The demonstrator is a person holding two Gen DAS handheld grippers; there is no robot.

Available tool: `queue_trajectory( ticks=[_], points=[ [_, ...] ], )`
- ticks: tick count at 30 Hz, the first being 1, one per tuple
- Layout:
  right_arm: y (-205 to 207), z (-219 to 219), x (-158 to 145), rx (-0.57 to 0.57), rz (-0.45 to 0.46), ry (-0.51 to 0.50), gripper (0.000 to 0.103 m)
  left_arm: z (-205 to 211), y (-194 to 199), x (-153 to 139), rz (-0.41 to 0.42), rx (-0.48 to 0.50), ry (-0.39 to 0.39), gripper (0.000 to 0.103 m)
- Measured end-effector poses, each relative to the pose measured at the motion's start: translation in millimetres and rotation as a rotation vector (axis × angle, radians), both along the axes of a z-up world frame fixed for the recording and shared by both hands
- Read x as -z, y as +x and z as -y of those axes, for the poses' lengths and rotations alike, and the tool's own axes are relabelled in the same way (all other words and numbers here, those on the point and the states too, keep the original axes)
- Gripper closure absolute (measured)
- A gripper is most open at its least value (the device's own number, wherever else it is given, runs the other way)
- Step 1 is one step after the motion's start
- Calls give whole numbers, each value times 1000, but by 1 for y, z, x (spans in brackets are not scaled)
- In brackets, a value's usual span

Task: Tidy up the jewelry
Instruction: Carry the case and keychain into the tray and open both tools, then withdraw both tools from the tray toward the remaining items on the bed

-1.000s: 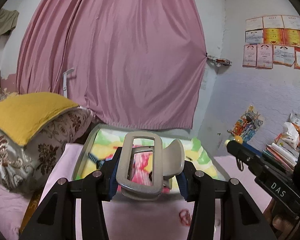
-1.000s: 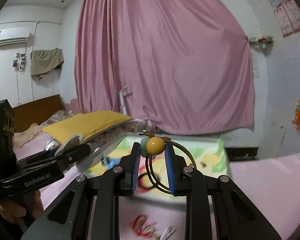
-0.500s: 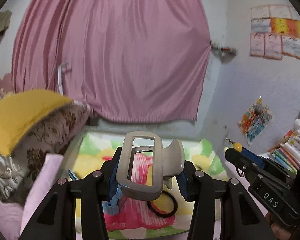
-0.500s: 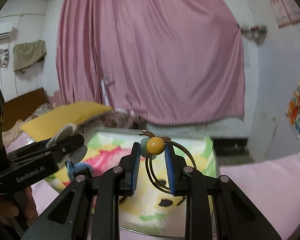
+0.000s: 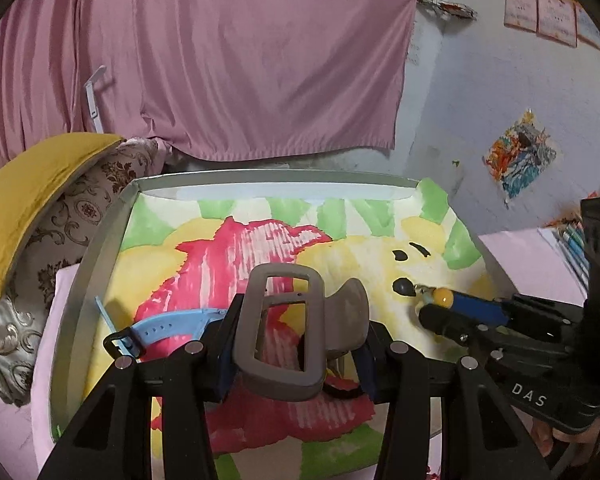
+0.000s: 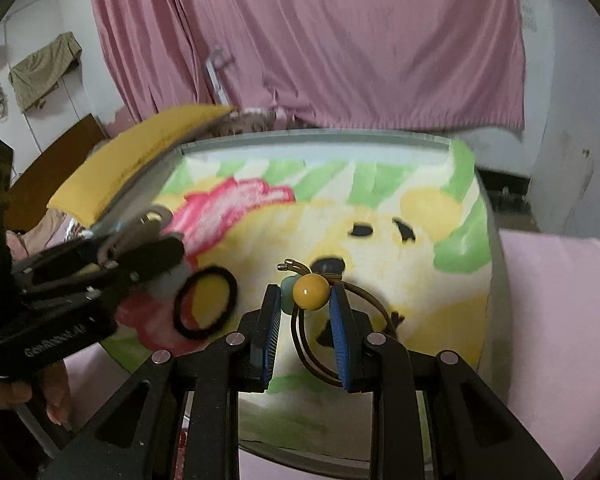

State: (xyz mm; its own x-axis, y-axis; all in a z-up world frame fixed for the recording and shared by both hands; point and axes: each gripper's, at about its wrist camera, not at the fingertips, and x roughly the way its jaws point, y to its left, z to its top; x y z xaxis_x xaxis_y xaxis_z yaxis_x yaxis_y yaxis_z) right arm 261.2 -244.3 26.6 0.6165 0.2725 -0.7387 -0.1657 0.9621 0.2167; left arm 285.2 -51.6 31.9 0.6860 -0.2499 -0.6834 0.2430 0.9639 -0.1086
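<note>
My left gripper (image 5: 296,354) is shut on a grey hair claw clip (image 5: 288,330), held upright over a metal tray (image 5: 100,248) lined with a colourful painted sheet. My right gripper (image 6: 306,320) is shut on a hair tie with a yellow bead (image 6: 310,292) and a pale green bead; its brown loops hang between the pads. In the left wrist view the right gripper (image 5: 444,304) reaches in from the right with the bead at its tip. A black hair tie (image 6: 204,304) and a blue strap (image 5: 168,328) lie on the sheet in the tray.
A yellow cushion (image 5: 32,188) on a patterned pillow (image 5: 68,232) sits left of the tray. A pink curtain (image 5: 220,56) hangs behind. Pink cloth (image 6: 560,312) covers the surface right of the tray. Books (image 5: 572,248) stand at the far right. A hand (image 6: 56,396) holds the left gripper.
Both grippers have tipped downward and moved in over the tray, which now fills the lower view. The black hair tie and blue strap came into sight. Each grip is unchanged.
</note>
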Motion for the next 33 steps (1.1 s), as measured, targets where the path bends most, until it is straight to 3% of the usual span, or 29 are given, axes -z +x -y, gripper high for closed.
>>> queue_trajectory(
  ticks=[11, 14, 16, 19, 25, 27, 29, 33],
  points=[
    [-1, -4, 5, -5, -21, -2, 81, 11, 5, 11, -56, 24, 57, 58],
    [-4, -3, 2, 4, -10, -1, 70, 7, 4, 11, -60, 13, 38, 58],
    [-8, -1, -2, 11, 8, 4, 65, 3, 2, 9, -61, 6, 11, 54],
    [-18, 5, -11, 32, 48, 5, 65, -3, -8, 3, -32, 0, -62, 38],
    [-58, 21, -34, 88, 180, 37, 38, -13, -42, -14, 66, -30, -126, 23],
    [-73, 24, -42, 102, 222, 43, 21, -18, -56, -20, 106, -55, -145, 10],
    [-90, 27, -49, 132, 261, 44, 12, -23, -70, -25, 145, -83, -160, 1],
    [-119, 30, -57, 160, 327, 44, 1, -32, -99, -30, 206, -114, -178, 1]
  ],
)
